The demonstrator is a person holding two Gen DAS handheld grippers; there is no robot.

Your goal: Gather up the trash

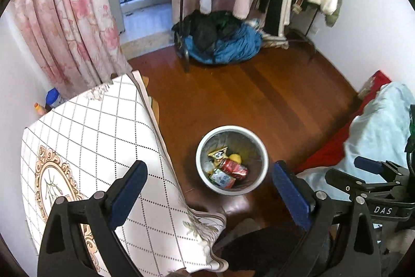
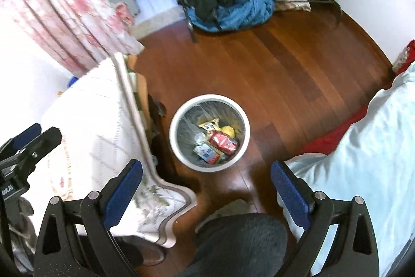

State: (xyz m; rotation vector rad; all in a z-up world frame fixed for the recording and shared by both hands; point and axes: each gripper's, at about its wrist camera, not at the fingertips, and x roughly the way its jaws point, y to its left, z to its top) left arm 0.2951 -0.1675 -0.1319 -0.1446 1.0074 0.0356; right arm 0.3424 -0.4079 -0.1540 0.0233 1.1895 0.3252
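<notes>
Now, bin (image 2: pixel 179 118) upright, mouth up, red can (image 2: pixel 223 141) flat inside, both hand-held grippers empty

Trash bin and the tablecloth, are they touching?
Apart. The right wrist view shows bare floor between the trash bin and the hanging tablecloth.

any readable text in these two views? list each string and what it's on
"DAS": white letters on the black body of the right gripper, seen from the left wrist view.
Snack wrappers and red packet in the trash bin: print too small to read.
Label on the left gripper body at the frame edge: blurred, unreadable.
</notes>
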